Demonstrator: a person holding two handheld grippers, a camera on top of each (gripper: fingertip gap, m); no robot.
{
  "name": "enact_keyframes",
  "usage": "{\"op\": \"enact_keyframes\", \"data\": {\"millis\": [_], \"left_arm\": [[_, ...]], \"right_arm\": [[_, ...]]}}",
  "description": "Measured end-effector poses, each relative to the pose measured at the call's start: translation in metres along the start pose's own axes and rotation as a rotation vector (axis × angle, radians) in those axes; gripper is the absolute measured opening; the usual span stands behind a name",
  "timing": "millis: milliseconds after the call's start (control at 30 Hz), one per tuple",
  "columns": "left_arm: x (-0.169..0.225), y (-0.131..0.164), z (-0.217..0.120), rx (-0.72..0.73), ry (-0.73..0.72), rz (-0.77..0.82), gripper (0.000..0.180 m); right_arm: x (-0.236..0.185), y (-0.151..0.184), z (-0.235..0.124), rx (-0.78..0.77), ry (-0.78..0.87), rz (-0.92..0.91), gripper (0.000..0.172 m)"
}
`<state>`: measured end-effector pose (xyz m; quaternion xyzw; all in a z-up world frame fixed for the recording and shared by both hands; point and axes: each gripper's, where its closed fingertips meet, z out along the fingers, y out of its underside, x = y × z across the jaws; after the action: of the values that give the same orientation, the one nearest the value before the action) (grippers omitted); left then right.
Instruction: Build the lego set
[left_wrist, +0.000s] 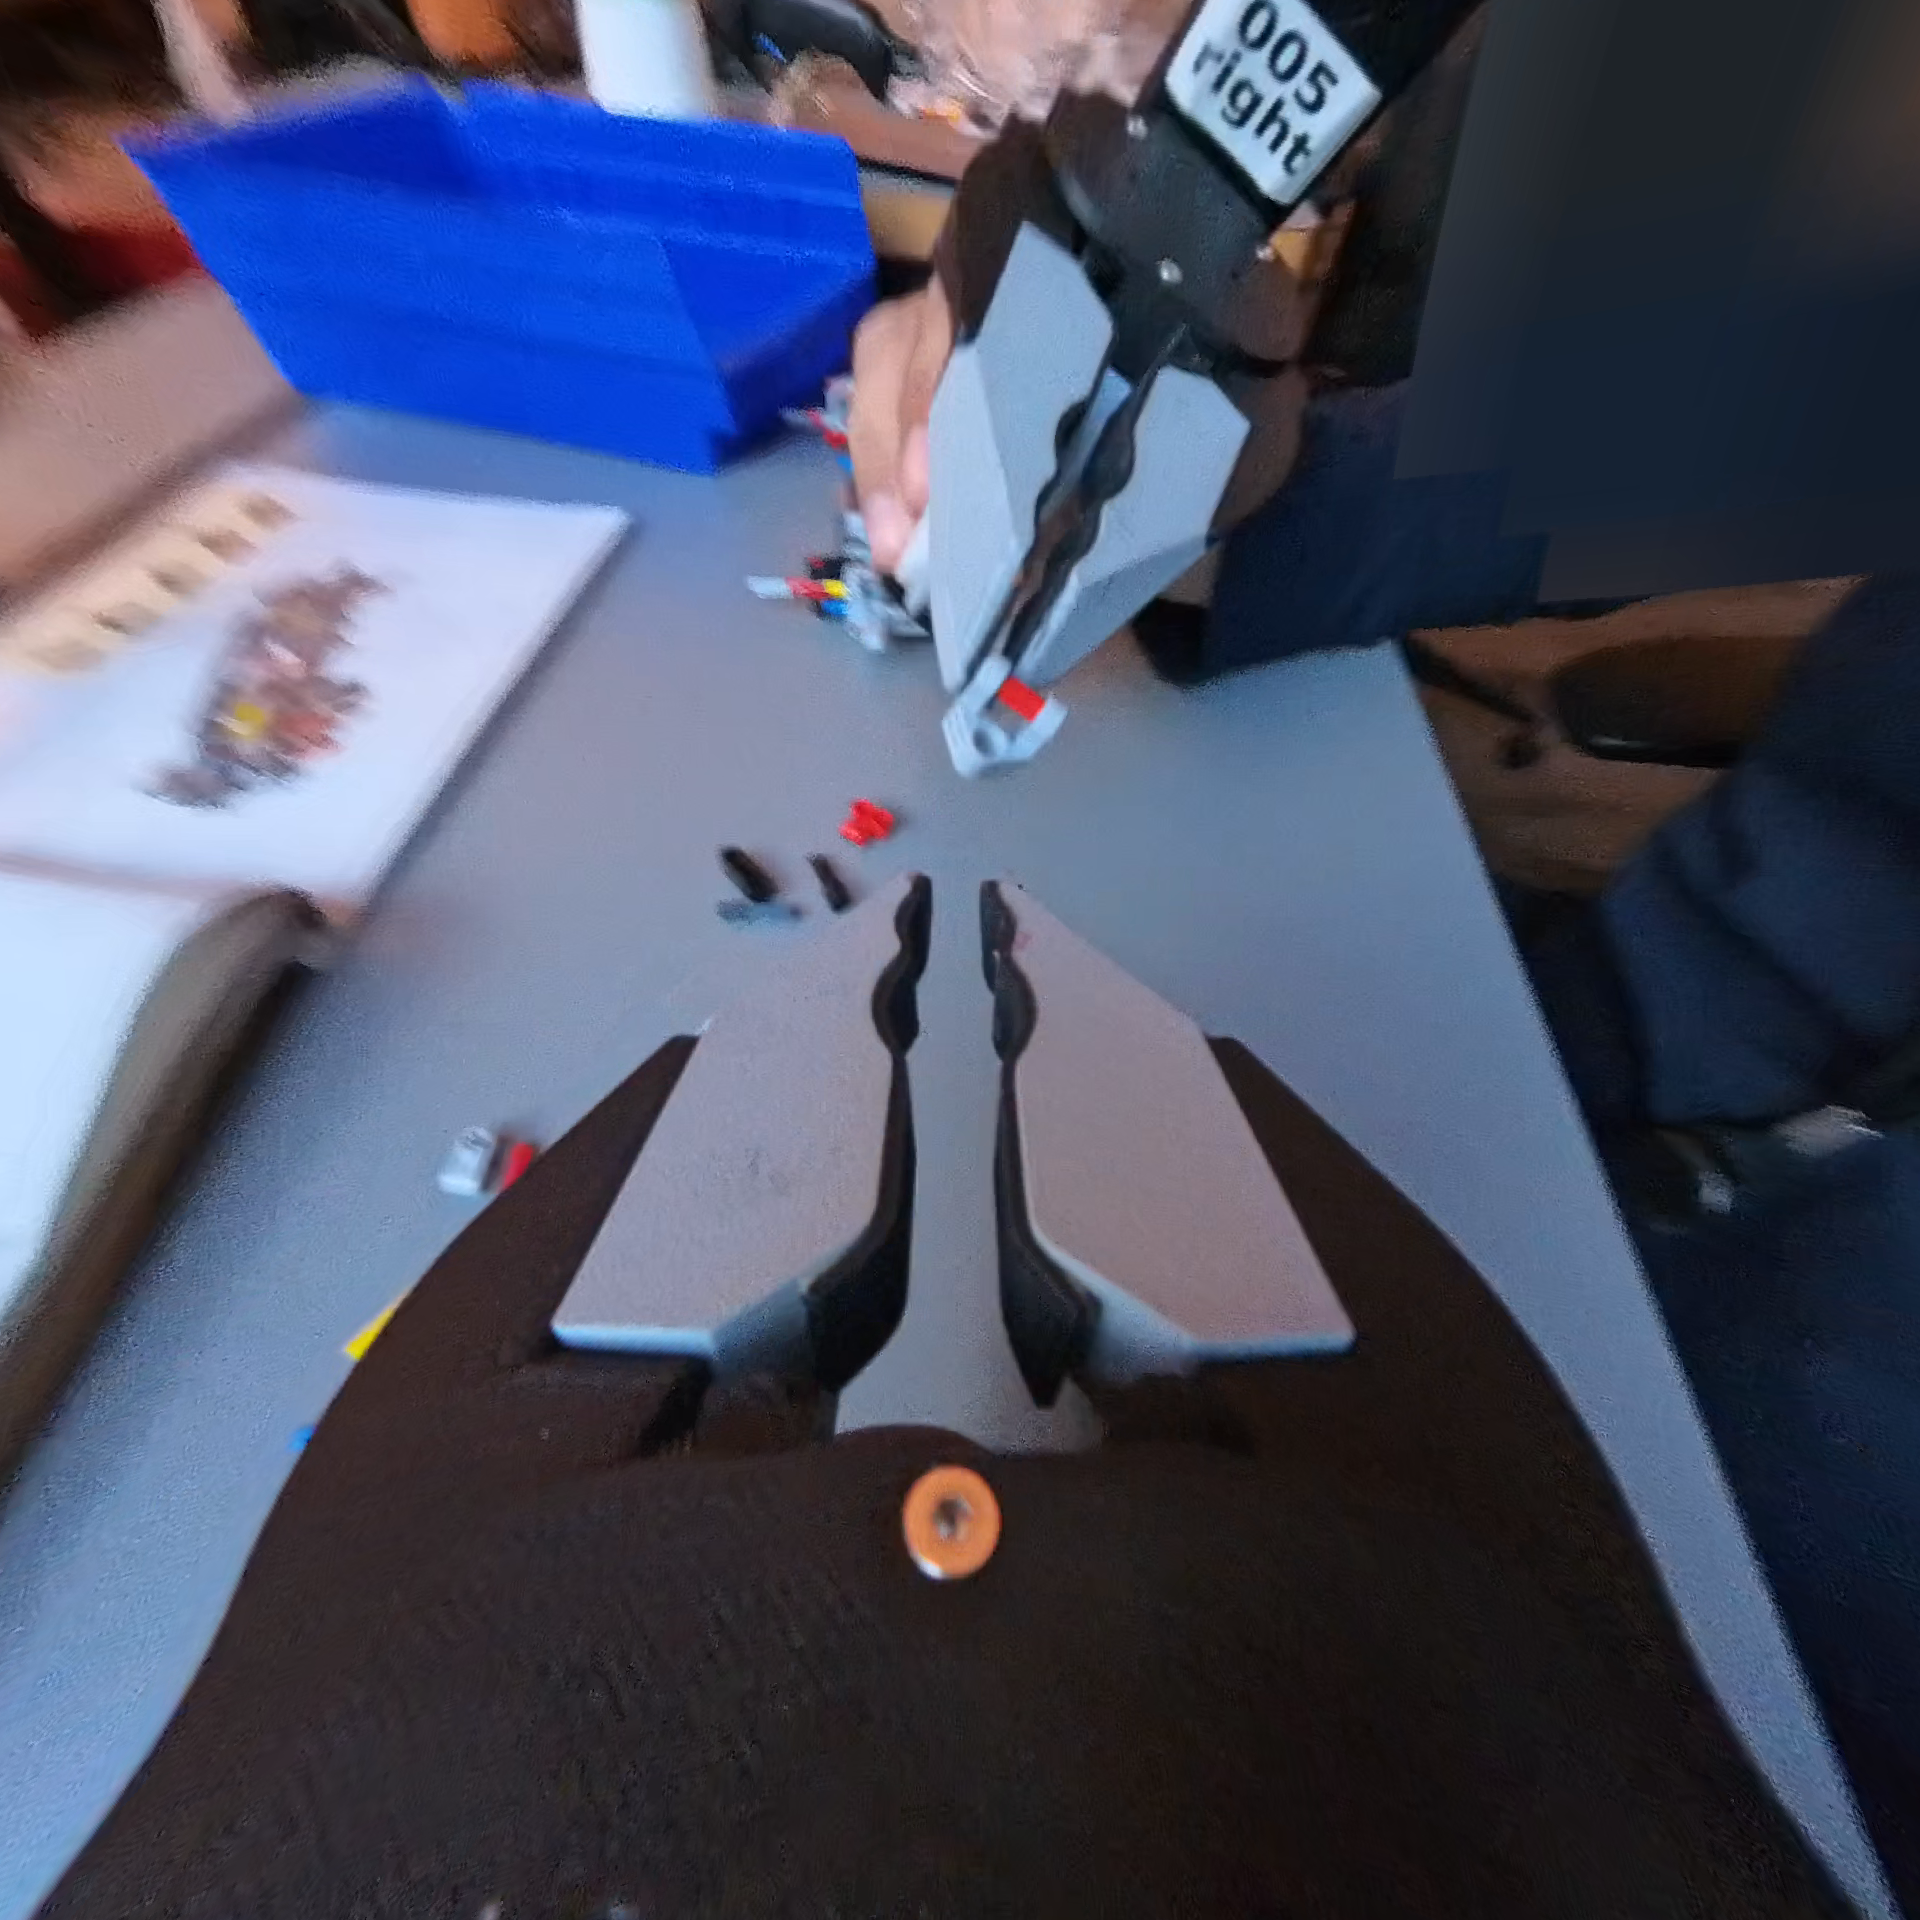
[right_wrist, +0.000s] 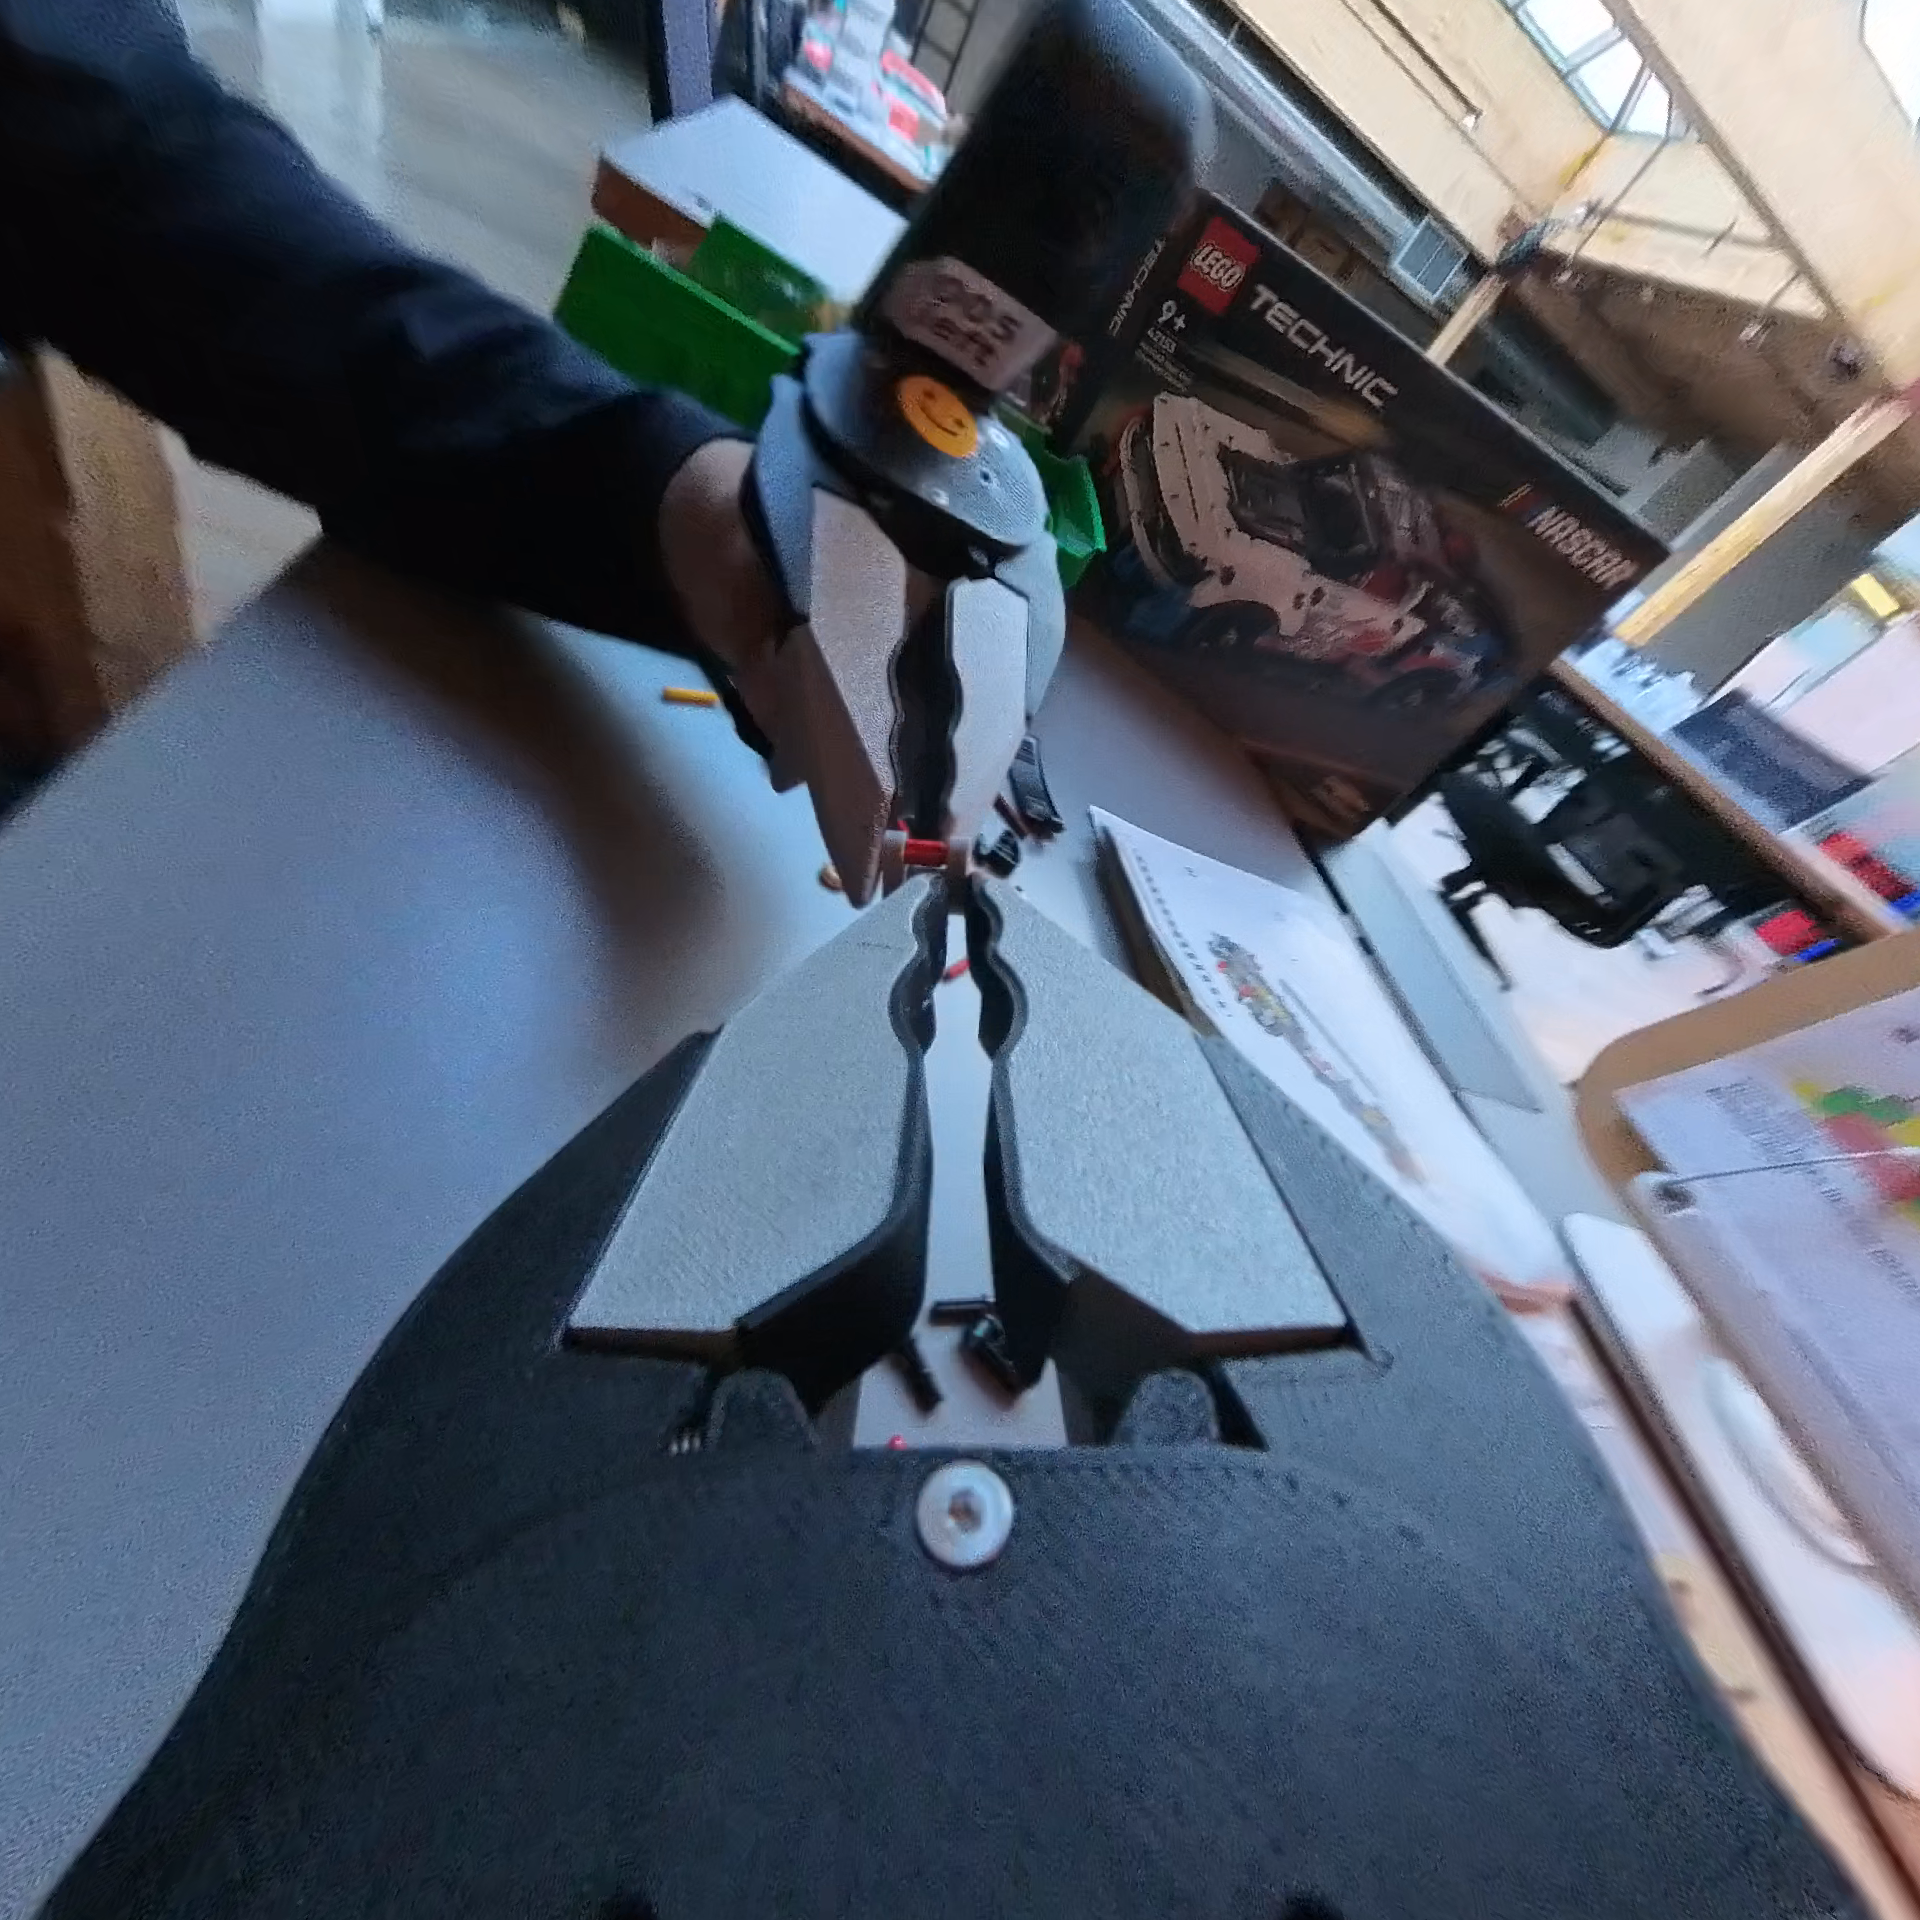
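**Grey forked piece pinched in the right gripper, left gripper slack**

The light grey forked plastic building piece with a red pin across its prongs (left_wrist: 1000, 722) sits at the tip of the right gripper (left_wrist: 995, 675). That gripper's jaws are clenched on it, holding it just above the grey table top (left_wrist: 1195, 935), tip pointing down.

The left gripper (left_wrist: 956, 894) lies low over the table, facing the piece. Its jaws are parted, with bare table showing between them.

Just ahead of its left fingertip lie two small black plastic pins (left_wrist: 743, 873), a dull blue-grey pin (left_wrist: 758, 912) and a small red plastic connector (left_wrist: 868, 821).

Beyond the right gripper, a hand (left_wrist: 894, 436) rests by a small multicoloured brick assembly (left_wrist: 852, 597). To the left are an open white instruction booklet (left_wrist: 364, 644) and a blue plastic bin (left_wrist: 520, 260).
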<state>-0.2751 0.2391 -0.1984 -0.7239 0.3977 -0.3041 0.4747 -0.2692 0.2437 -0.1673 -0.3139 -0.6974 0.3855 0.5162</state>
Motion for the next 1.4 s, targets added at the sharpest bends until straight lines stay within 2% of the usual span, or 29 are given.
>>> {"op": "enact_keyframes", "data": {"millis": [67,133,200,267,333,400,600,867,967,1033,1167,1300,1400], "left_arm": [[0.001,0.015,-0.001,-0.037,0.103,-0.106,0.009],[0.000,0.021,0.002,-0.001,0.160,-0.180,0.009],[0.014,0.018,0.004,0.050,0.315,-0.298,0.011],[0.031,0.014,0.004,0.051,0.490,-0.398,0.014],[0.031,0.011,0.006,0.063,0.522,-0.434,0.018],[0.032,-0.001,0.001,0.145,0.565,-0.449,0.018],[0.051,-0.015,-0.007,0.203,0.763,-0.563,0.012],[0.045,-0.017,-0.004,0.226,0.753,-0.630,0.007],[0.032,-0.008,0.005,0.192,0.644,-0.651,0.035],[0.034,-0.009,0.003,0.198,0.650,-0.630,0.026],[0.042,-0.014,0.002,0.204,0.677,-0.607,0.018],[0.042,-0.016,0.002,0.210,0.682,-0.629,0.026],[0.040,-0.013,0.005,0.201,0.621,-0.591,0.012]], "right_arm": [[-0.006,0.004,0.004,-0.009,-0.009,-0.079,0.000],[-0.018,0.006,0.005,0.019,-0.062,-0.142,0.000],[-0.024,0.008,0.005,0.056,-0.083,-0.241,0.000],[-0.023,0.011,0.005,0.064,-0.092,-0.226,0.000],[-0.027,0.002,0.003,0.142,-0.137,-0.175,0.000],[-0.031,-0.007,0.001,0.204,-0.172,-0.150,0.000],[-0.039,-0.014,0.001,0.258,-0.200,-0.180,0.000],[-0.036,-0.014,-0.001,0.224,-0.157,-0.258,0.000],[-0.033,-0.014,-0.001,0.207,-0.131,-0.283,0.000],[-0.031,-0.015,-0.001,0.199,-0.105,-0.316,0.000],[-0.032,-0.014,0.000,0.175,-0.085,-0.364,0.000],[-0.033,-0.002,0.004,0.119,-0.081,-0.409,0.000],[-0.034,-0.003,0.005,0.128,-0.086,-0.398,0.000]]}}
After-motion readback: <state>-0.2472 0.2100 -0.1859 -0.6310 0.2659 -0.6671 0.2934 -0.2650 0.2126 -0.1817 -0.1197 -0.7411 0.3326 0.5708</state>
